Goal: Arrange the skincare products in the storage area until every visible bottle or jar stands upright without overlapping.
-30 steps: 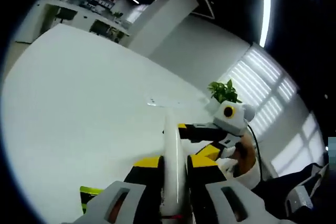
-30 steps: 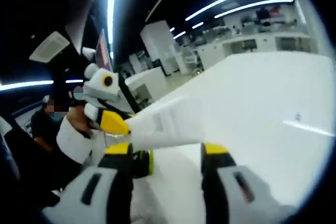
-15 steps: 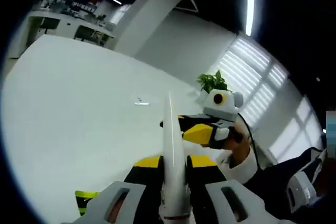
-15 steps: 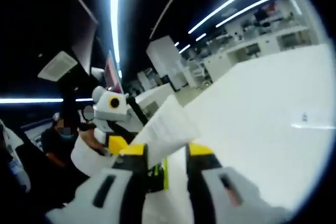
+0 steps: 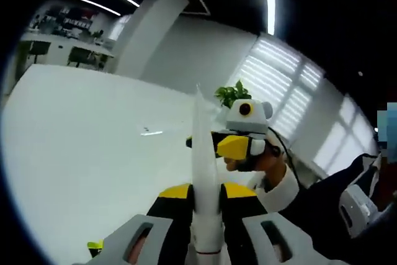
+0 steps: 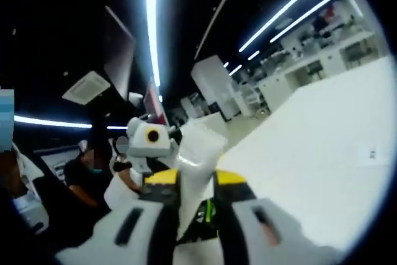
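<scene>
Raised since a second ago, the slim white plastic tube [image 5: 203, 172] stands held above the white surface [image 5: 74, 147] — left tool [image 5: 206, 192] clamps its base, right tool [image 6: 197, 181] its upper part. Repositioning under way; next, lower it upright.

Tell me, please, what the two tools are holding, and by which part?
Both grip one white tube: the left tool near its capped end, the right tool toward its flat crimped end.

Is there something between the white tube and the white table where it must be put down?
Nothing visible stands in the way. Both grippers are closed on the white tube: the left gripper and the right gripper. The part of the white table seen beyond the tube appears bare. The storage area itself cannot be made out.
</scene>
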